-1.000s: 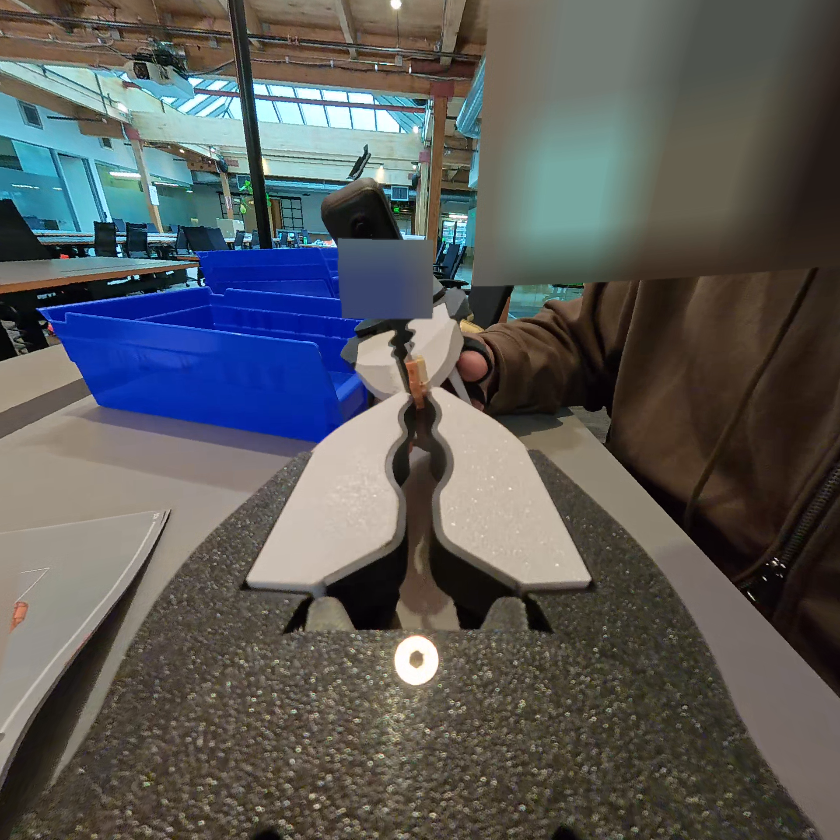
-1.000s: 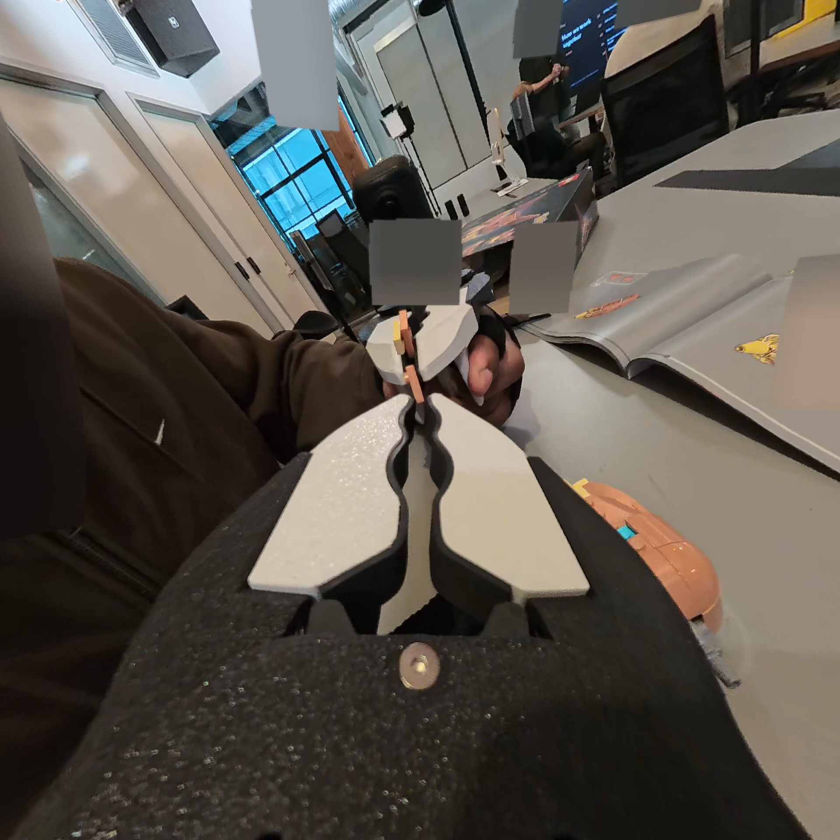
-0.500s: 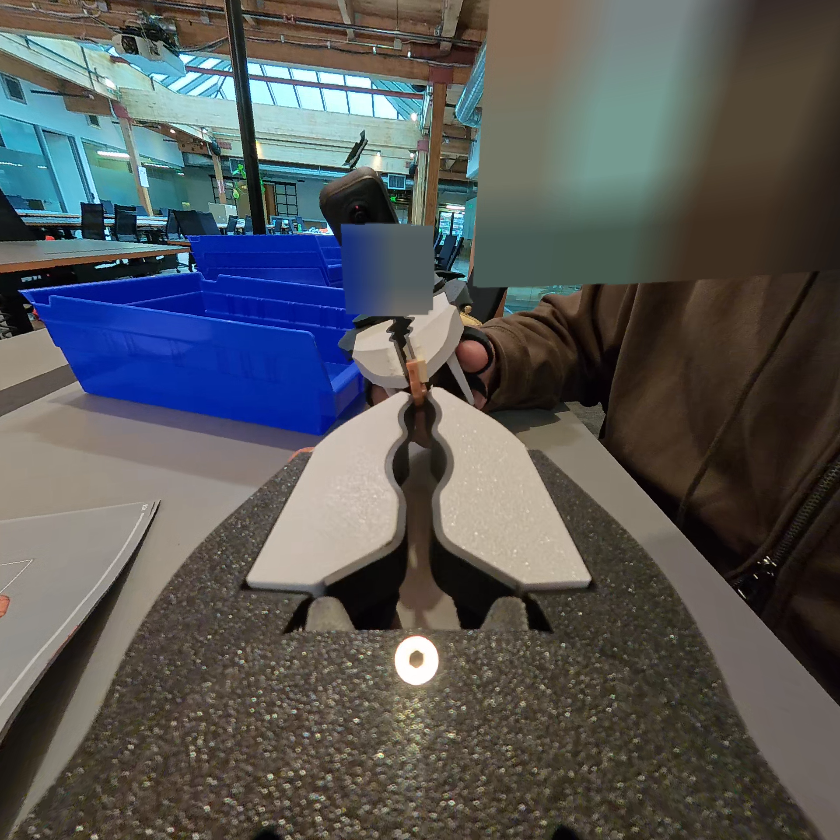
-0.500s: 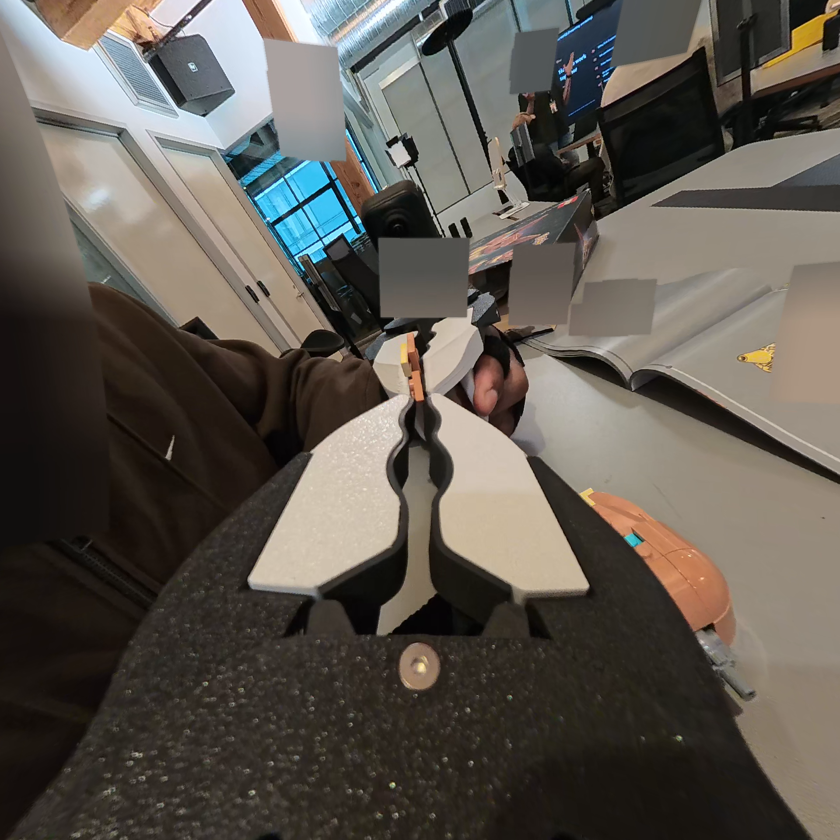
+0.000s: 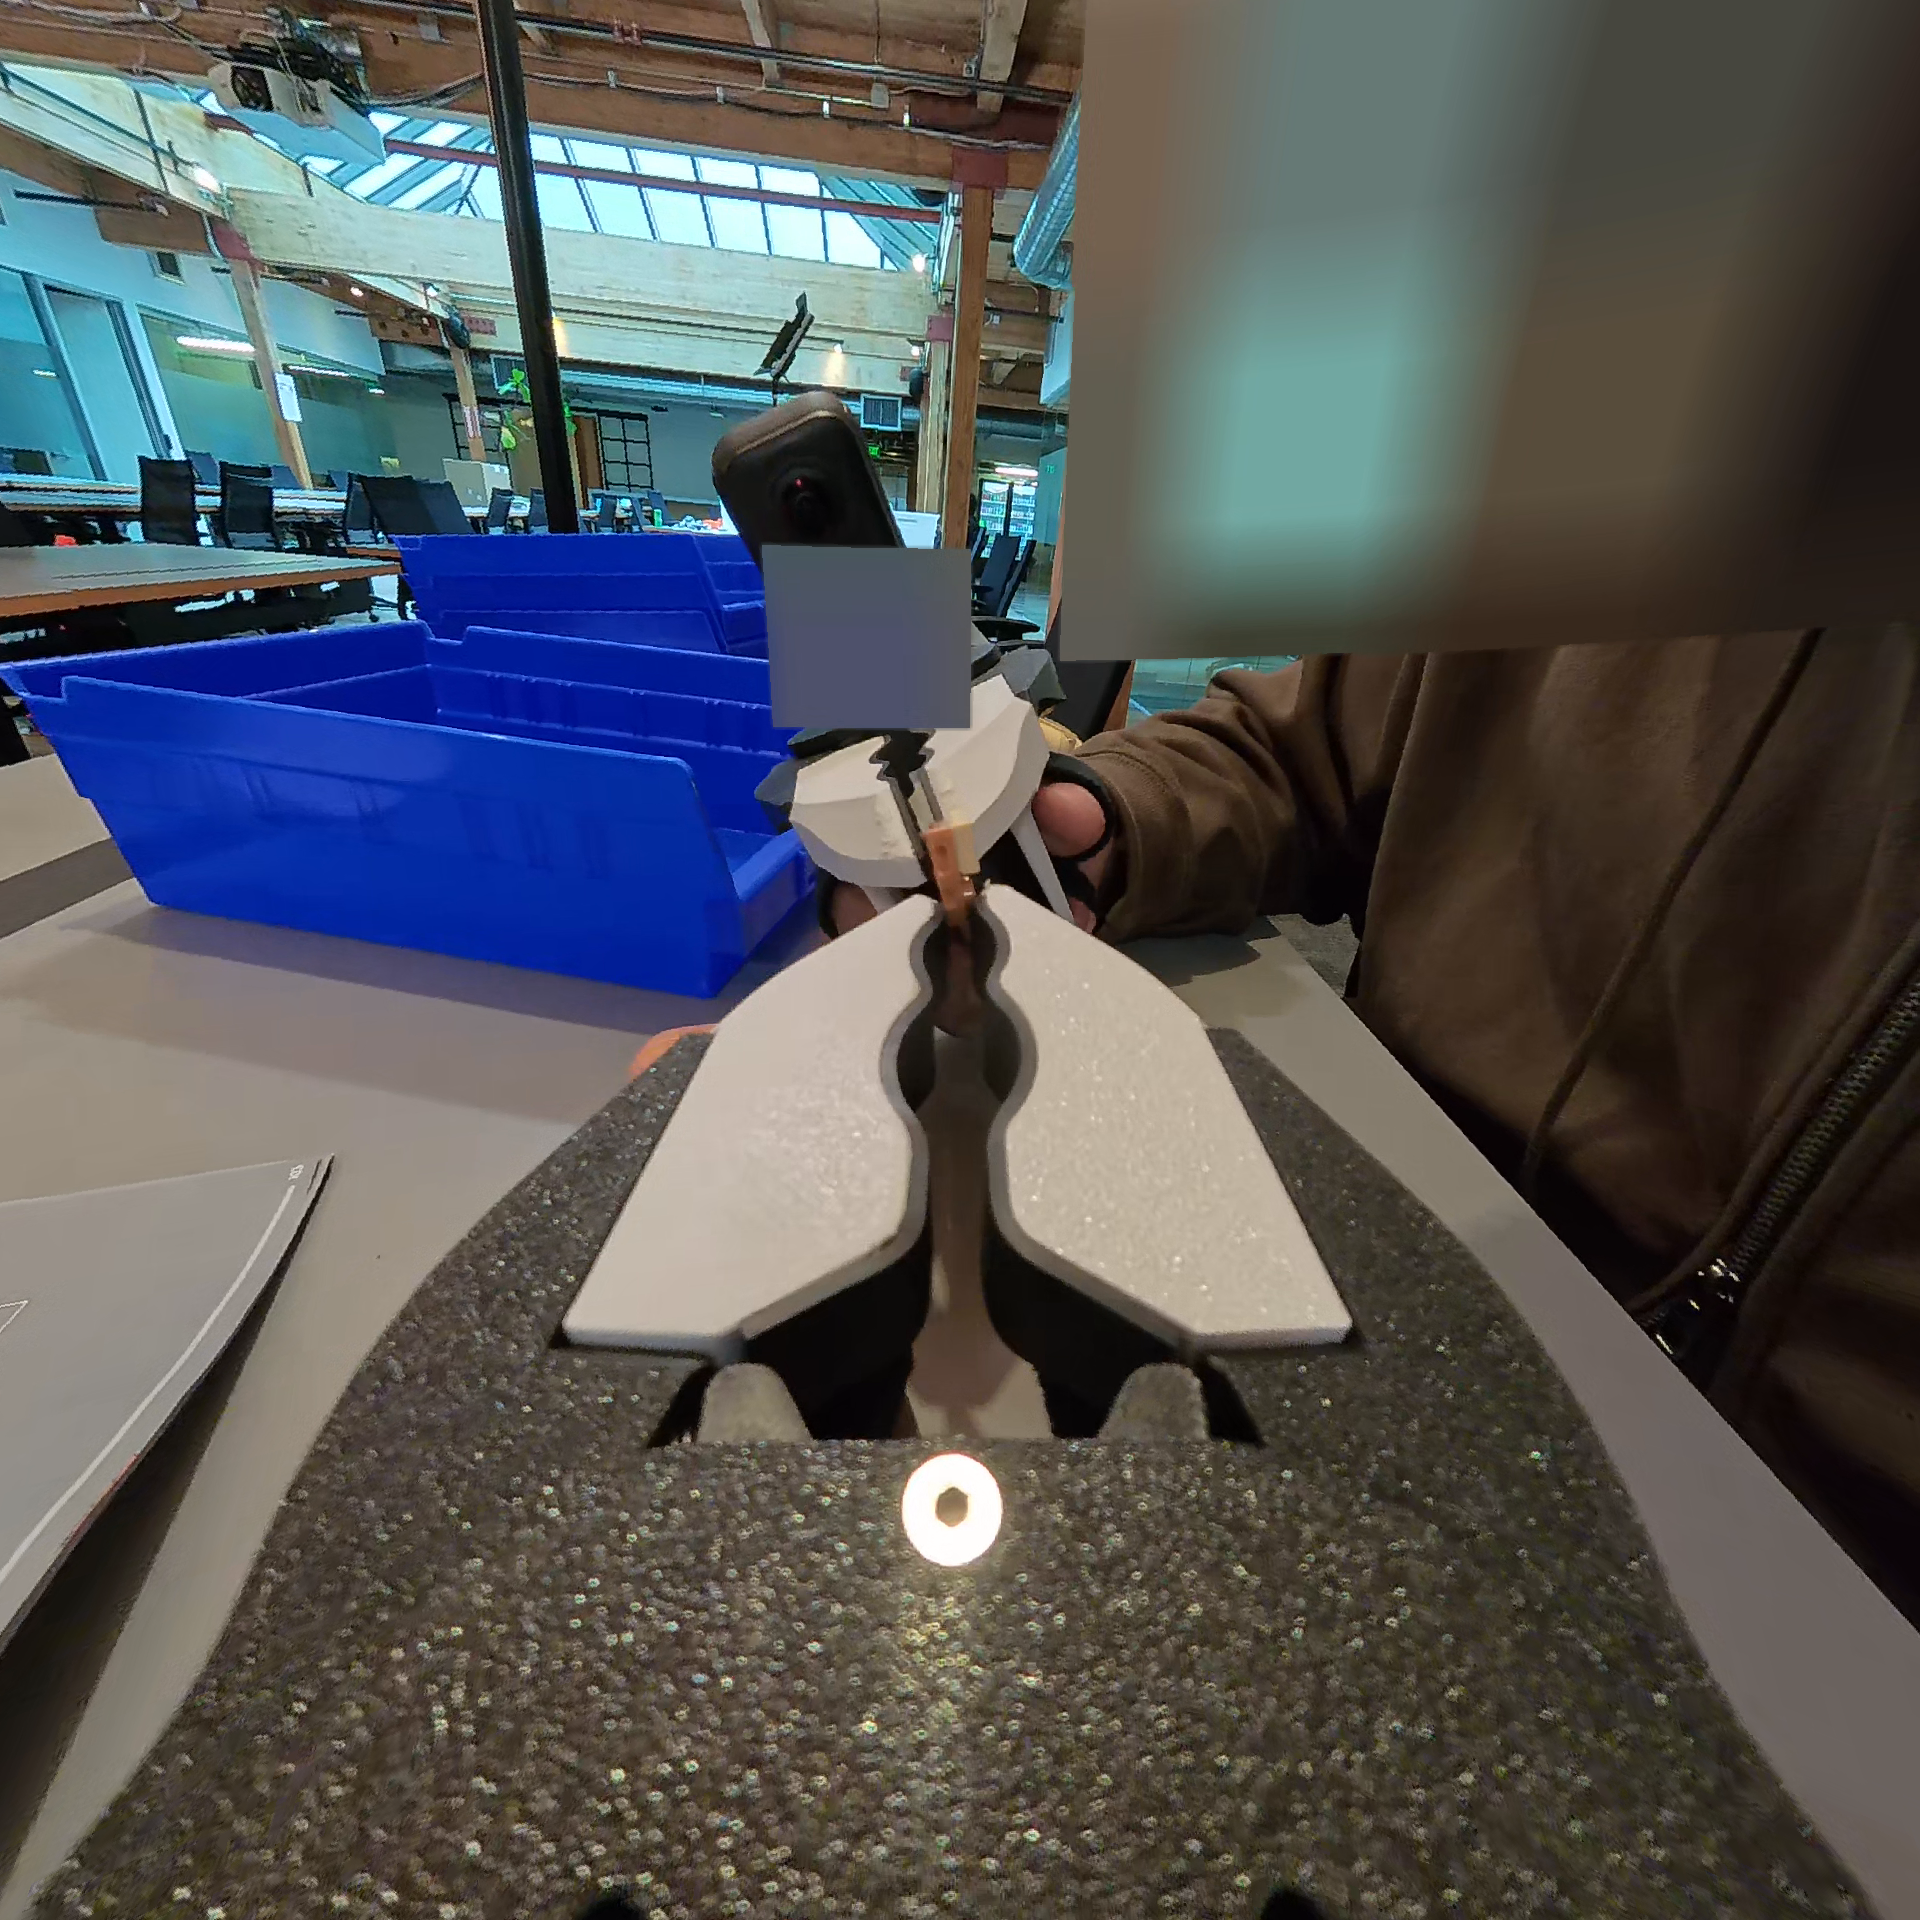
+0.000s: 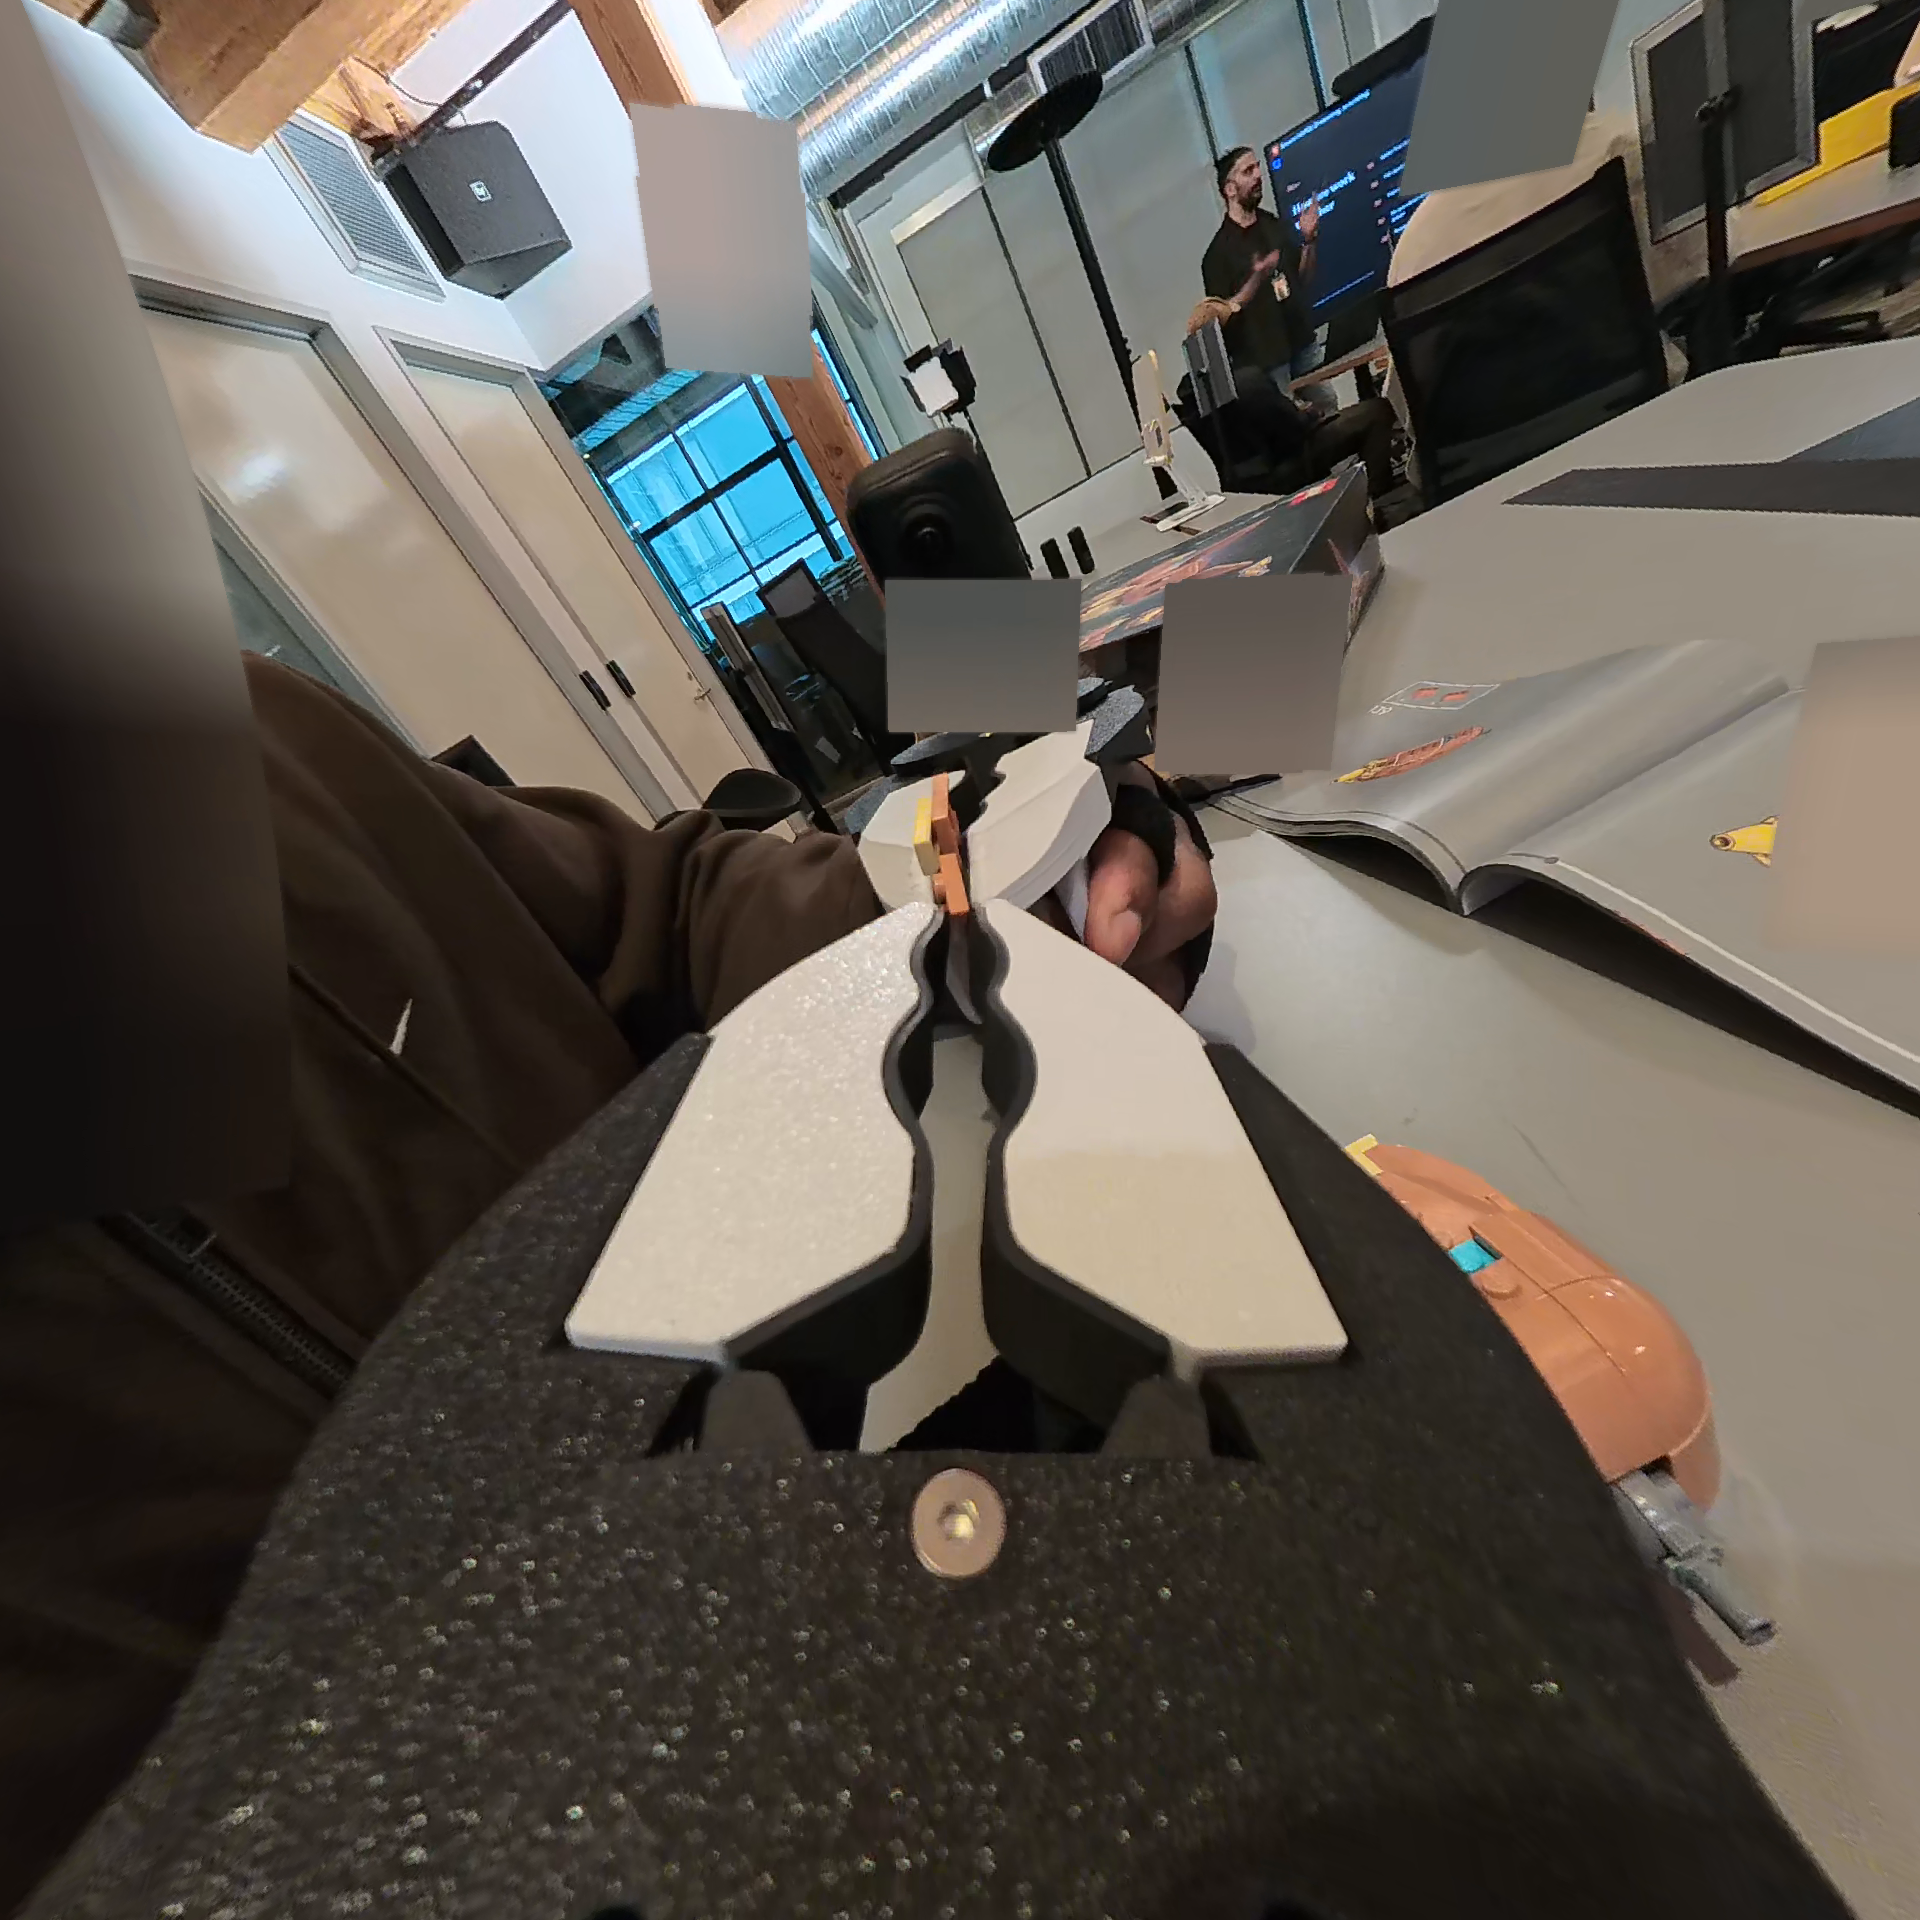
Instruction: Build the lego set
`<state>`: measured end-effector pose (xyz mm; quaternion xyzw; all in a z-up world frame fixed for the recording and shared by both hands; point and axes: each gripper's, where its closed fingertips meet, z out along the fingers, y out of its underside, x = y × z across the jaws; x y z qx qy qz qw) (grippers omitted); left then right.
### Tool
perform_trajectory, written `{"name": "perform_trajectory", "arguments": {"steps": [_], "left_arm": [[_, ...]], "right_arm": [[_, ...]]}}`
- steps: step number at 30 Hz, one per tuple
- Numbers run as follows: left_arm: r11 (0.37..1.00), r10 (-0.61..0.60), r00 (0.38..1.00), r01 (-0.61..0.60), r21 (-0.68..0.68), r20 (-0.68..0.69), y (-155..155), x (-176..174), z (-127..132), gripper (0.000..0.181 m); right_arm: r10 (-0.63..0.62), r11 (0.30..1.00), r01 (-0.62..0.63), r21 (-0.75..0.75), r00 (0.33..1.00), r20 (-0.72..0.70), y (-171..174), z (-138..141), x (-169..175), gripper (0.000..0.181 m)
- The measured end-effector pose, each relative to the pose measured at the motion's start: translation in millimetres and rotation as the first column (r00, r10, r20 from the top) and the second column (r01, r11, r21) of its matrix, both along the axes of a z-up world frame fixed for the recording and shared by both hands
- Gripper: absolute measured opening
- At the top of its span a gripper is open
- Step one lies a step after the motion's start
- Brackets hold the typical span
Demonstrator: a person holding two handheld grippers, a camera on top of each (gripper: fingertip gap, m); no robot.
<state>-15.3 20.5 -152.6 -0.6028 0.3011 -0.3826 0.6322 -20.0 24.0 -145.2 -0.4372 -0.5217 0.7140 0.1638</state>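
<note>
Closer now, both tongs (image 5: pixel 958 914) (image 6: pixel 958 914) stay clamped tip-to-tip on one upright orange piece (image 6: pixel 948 852).

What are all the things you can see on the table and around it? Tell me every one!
Table: one, grey, under everything.
Bins: at least two, blue, far side of the table in the left wrist view.
Booklet: one, grey pages, lying open in the right wrist view.
Box: one, dark with orange pictures, behind the booklet.
Lego model: one, orange-tan, rounded, on the table beside the right gripper.
Small lego pieces: a few, orange and yellow, pinched between the two gripper tips.
Chairs: several, black, far in the room.
Jacket: one, brown, on the person.
Left gripper: white fingers, shut on the pieces.
Right gripper: white fingers, shut on the pieces.
</note>
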Motion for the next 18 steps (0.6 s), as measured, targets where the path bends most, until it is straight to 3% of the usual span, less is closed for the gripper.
{"name": "perform_trajectory", "arguments": {"steps": [18], "left_arm": [[0.993,-0.044,0.998,0.048,-0.105,0.037,1.2,0.4,-6.7,0.004]], "right_arm": [[-0.081,0.996,0.081,-0.034,0.997,-0.004,4.8,0.5,-3.4,0.002]]}}
